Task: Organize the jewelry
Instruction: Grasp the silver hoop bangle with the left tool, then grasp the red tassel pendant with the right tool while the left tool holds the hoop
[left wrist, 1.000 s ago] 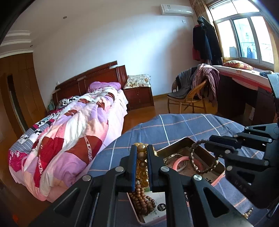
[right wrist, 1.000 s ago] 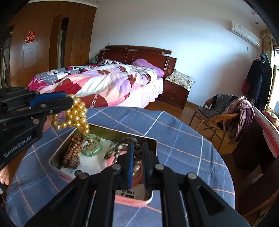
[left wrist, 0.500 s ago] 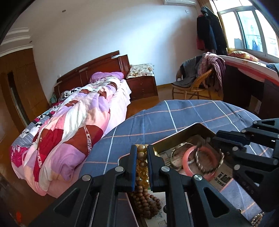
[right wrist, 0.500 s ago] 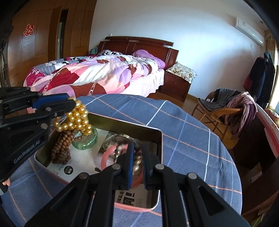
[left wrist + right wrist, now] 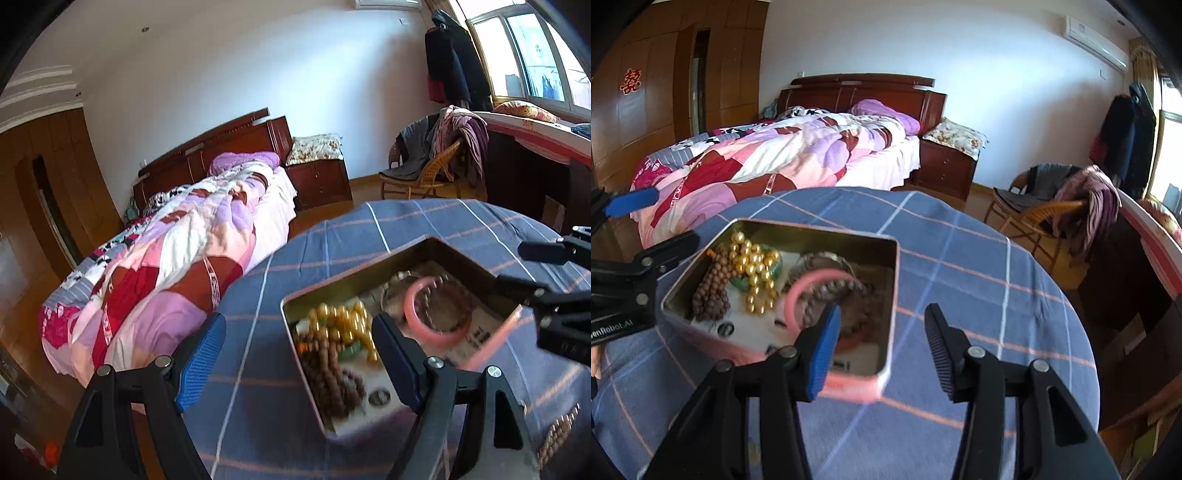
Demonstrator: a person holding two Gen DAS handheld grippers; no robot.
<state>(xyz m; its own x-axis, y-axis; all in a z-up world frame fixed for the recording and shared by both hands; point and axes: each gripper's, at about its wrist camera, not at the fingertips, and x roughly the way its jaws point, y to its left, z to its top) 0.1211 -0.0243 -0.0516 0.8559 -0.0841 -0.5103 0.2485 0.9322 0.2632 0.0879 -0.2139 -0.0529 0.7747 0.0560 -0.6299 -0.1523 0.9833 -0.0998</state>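
Observation:
An open pink tin box (image 5: 892,291) (image 5: 286,314) sits on the round table with the blue checked cloth (image 5: 960,258). In it lie a gold bead string (image 5: 753,266) (image 5: 343,325), a brown wooden bead string (image 5: 711,291) (image 5: 328,373), a green bangle (image 5: 775,267), a pink bangle (image 5: 809,282) (image 5: 434,338) and a grey bead bracelet (image 5: 846,286). My left gripper (image 5: 299,354) is open and empty over the box's left end. My right gripper (image 5: 882,332) is open and empty above the box's near right corner.
Another bead string (image 5: 557,432) lies on the cloth at the lower right of the left wrist view. A bed with a patchwork quilt (image 5: 775,158) stands beyond the table, a wicker chair with clothes (image 5: 1052,206) to the right.
Both grippers have opened. The left one let the gold beads drop into the box, and the right one let the grey bead bracelet drop onto the pink bangle.

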